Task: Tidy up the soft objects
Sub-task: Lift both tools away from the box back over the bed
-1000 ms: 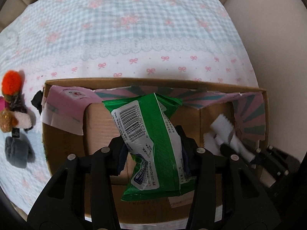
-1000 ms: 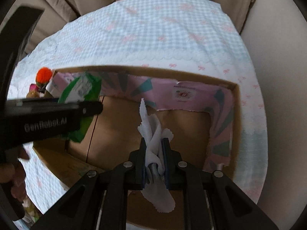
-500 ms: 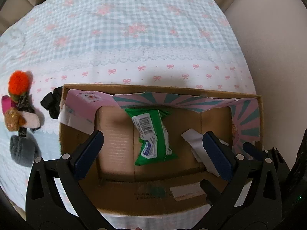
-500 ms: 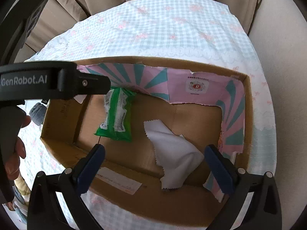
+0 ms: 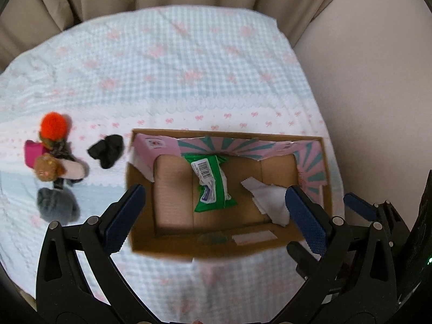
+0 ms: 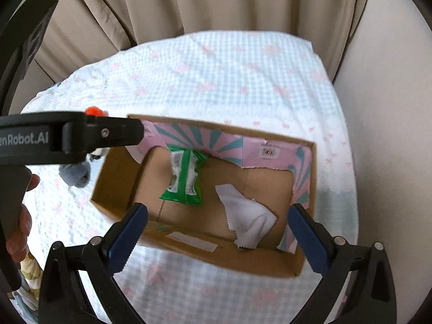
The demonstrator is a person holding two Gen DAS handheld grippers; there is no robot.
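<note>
A cardboard box (image 5: 140, 172) with pink and teal lining sits on the checked cloth; it also shows in the right wrist view (image 6: 113, 178). Inside lie a green wipes pack (image 5: 213, 186) (image 6: 186, 181) and a white cloth (image 5: 270, 202) (image 6: 248, 216). My left gripper (image 5: 213, 210) is open and empty above the box's near side. My right gripper (image 6: 216, 229) is open and empty above the box's near edge. Left of the box lie an orange pompom (image 5: 52, 125), a black soft piece (image 5: 106, 149), a brown plush (image 5: 46, 167) and a grey soft piece (image 5: 56, 205).
The table carries a blue-and-white checked cloth with pink bows (image 5: 189, 62). Beige curtains (image 6: 216, 2) hang behind it. A pale wall (image 5: 378, 81) stands at the right. The left gripper's body (image 6: 67, 137) crosses the right wrist view at the left.
Both grippers have opened and pulled back and up. The green pack and the white cloth were let go and now lie in the box.
</note>
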